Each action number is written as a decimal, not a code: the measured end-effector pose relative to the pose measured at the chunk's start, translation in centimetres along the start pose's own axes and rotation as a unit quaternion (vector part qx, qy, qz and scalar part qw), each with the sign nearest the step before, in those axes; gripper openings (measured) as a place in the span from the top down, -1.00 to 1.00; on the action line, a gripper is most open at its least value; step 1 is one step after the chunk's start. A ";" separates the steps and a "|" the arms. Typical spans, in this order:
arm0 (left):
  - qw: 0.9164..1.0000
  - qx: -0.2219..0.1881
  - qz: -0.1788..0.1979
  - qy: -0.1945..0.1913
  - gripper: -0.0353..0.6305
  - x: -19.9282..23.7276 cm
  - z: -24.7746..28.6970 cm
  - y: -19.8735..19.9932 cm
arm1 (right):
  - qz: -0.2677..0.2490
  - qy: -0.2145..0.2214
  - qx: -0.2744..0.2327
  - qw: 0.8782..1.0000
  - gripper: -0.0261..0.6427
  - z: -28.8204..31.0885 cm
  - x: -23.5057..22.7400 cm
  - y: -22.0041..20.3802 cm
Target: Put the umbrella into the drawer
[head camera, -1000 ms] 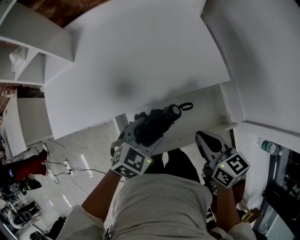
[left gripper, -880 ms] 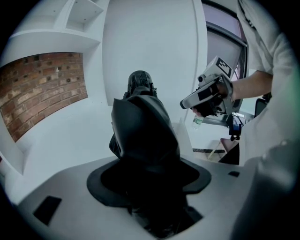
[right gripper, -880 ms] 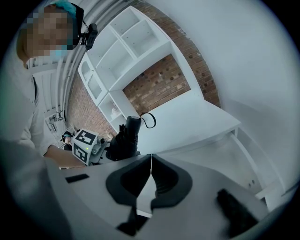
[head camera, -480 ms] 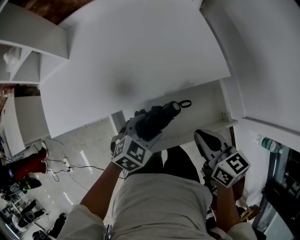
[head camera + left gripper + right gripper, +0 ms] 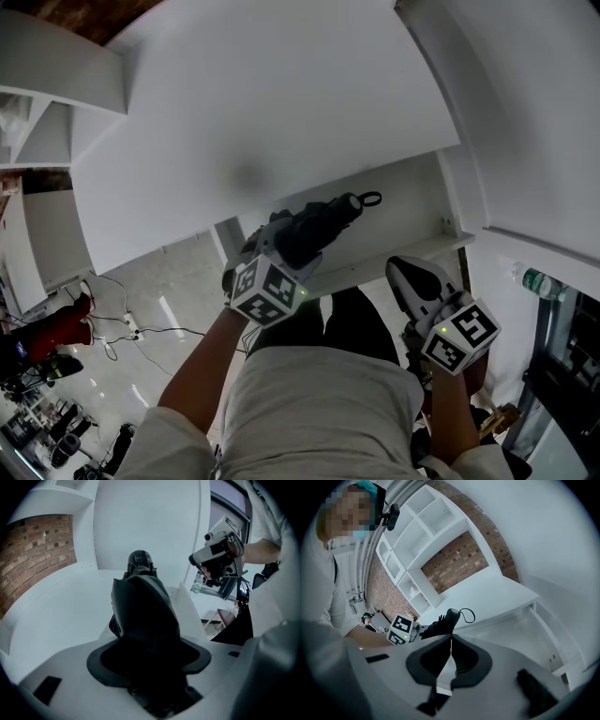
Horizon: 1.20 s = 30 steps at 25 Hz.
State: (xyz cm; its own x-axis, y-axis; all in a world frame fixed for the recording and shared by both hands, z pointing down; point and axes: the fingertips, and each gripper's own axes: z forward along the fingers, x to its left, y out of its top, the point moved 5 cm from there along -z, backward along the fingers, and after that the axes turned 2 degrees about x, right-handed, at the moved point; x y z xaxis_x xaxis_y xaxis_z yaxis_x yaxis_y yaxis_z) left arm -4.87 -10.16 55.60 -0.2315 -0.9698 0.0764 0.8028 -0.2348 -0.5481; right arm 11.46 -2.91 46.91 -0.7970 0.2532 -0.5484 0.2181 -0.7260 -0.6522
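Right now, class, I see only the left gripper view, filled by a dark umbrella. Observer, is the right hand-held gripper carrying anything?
Observer: No. In its own view, the right hand-held gripper has its jaws closed together, with nothing between them.
Operator: Where is the umbrella's far end heading?
Observer: The head view shows the umbrella with its handle end, cord loop leading, over the open drawer.
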 end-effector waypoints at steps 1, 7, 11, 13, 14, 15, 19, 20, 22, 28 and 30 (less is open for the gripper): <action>1.000 0.003 0.003 -0.002 0.03 0.0 0.3 -0.1 | 0.001 0.000 0.000 1.000 0.84 0.0 0.0 -0.1; 0.999 0.033 0.019 -0.013 0.03 0.0 1.9 -1.0 | 0.005 -0.001 0.002 1.000 0.84 0.1 -0.2 -0.4; 0.998 0.048 0.025 -0.019 0.03 0.0 2.7 -1.5 | 0.008 -0.001 0.001 1.000 0.84 0.2 -0.1 -0.4; 0.998 0.052 0.025 -0.021 0.03 0.1 3.1 -1.8 | 0.009 -0.002 0.001 1.000 0.84 0.2 -0.2 -0.6; 0.998 0.054 0.024 -0.022 0.03 0.1 3.3 -1.9 | 0.010 -0.002 0.002 1.000 0.84 0.3 -0.2 -0.6; 0.998 0.056 0.024 -0.024 0.03 0.1 3.5 -1.9 | 0.010 -0.002 0.003 1.000 0.84 0.3 -0.2 -0.7; 0.997 0.065 0.029 -0.029 0.03 -0.1 4.3 -2.1 | 0.012 -0.001 0.005 1.000 0.84 0.4 -0.4 -1.0; 0.997 0.067 0.031 -0.030 0.03 -0.1 4.5 -2.2 | 0.012 -0.001 0.006 1.000 0.84 0.5 -0.4 -1.0; 0.996 0.074 0.038 -0.032 0.03 -0.1 5.0 -2.2 | 0.013 0.001 0.007 1.000 0.84 0.6 -0.4 -1.0; 0.993 0.096 0.061 -0.040 0.03 -0.3 6.2 -2.7 | 0.014 0.003 0.010 1.000 0.84 0.8 -0.5 -1.1; 0.992 0.102 0.063 -0.043 0.02 -0.4 6.7 -2.8 | 0.015 0.005 0.010 1.000 0.84 0.9 -0.5 -1.1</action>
State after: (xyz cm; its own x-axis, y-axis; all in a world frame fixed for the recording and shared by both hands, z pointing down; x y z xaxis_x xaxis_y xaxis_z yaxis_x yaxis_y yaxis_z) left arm -3.35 -9.58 62.65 -0.0820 -0.9922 0.0941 0.9186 -0.1118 -0.3789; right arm 11.13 -2.87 48.39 -0.7842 0.2375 -0.5733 0.2308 -0.7459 -0.6248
